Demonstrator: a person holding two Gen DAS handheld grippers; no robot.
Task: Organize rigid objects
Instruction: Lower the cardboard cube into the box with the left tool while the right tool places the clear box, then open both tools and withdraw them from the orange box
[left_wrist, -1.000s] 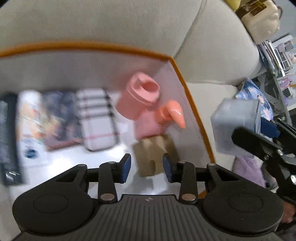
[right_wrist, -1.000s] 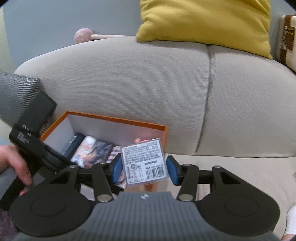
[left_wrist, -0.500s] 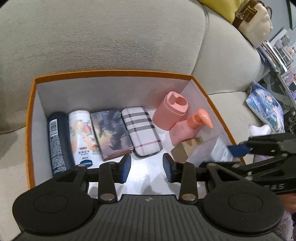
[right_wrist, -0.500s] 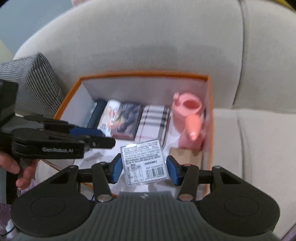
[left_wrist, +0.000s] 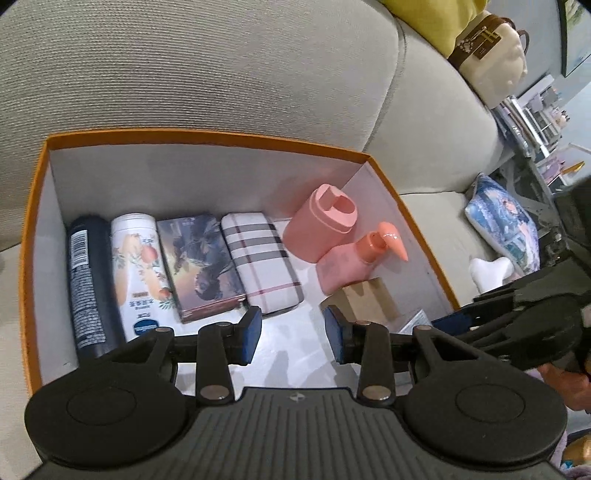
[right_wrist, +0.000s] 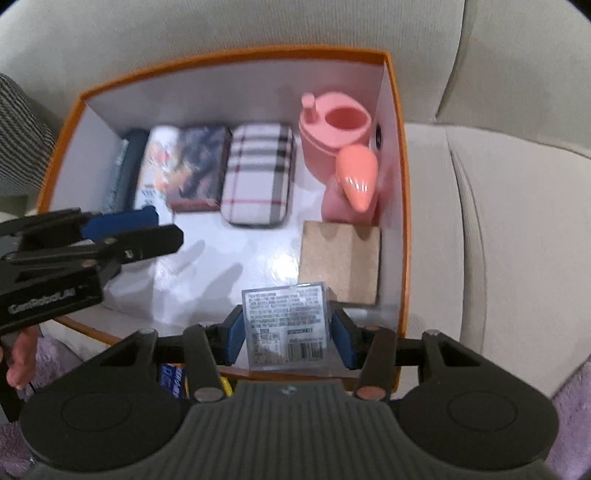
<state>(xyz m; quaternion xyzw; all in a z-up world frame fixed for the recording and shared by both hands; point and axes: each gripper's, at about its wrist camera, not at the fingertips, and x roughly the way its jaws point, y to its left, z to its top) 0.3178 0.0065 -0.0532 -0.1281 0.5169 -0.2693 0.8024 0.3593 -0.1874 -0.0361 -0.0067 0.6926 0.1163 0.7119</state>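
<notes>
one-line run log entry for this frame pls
phase: placing | right gripper: shut on clear labelled box, over orange box beside brown block | left gripper: open, empty, over box floor

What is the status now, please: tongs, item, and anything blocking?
Right tongs gripping clear labelled case, low over orange box. Left tongs empty. Brown block close beside the drop spot.

right gripper (right_wrist: 287, 328) gripping clear labelled box (right_wrist: 286, 325) — over orange box (right_wrist: 402, 206), sofa (right_wrist: 498, 221)
</notes>
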